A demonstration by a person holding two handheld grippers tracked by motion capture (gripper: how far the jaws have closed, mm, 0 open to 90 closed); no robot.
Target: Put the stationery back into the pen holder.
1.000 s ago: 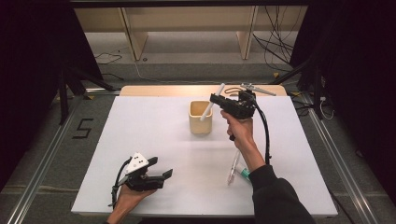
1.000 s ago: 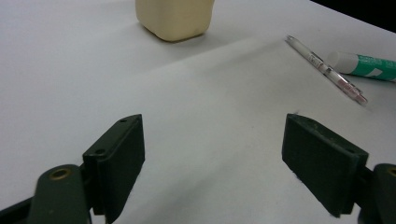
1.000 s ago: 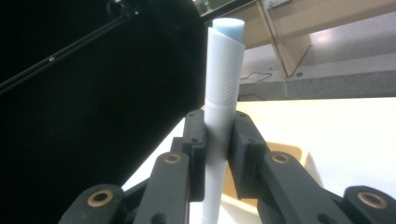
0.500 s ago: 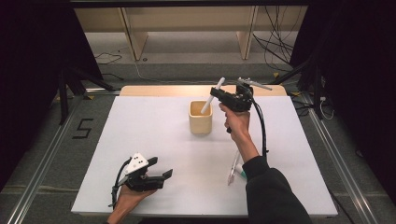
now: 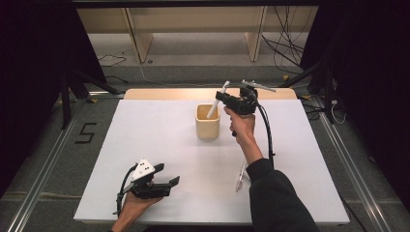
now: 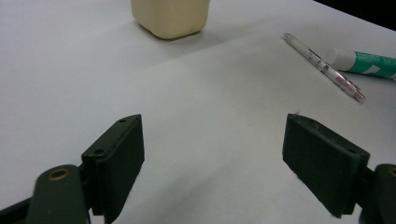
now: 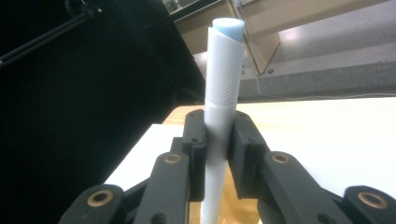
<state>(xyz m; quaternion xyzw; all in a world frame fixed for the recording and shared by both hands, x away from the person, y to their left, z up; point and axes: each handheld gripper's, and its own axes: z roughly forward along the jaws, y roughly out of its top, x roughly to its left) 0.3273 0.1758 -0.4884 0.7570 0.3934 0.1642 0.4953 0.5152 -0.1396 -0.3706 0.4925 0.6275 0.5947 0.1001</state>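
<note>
I keep the right gripper [image 5: 218,98] clamped on the marker [image 7: 223,102], lowering it straight into the cup [image 5: 207,126] (left gripper [image 6: 212,161] wide, idle).

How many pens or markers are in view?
3: a white marker clamped in the right gripper above the cup; a clear pen and a green-labelled marker lying on the table.

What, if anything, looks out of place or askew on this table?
Nothing spilled or damaged. The cup stands upright, and the right gripper holds a white marker tilted over its mouth. A pen and a green-and-white tube lie loose on the table. The left gripper rests open.
</note>
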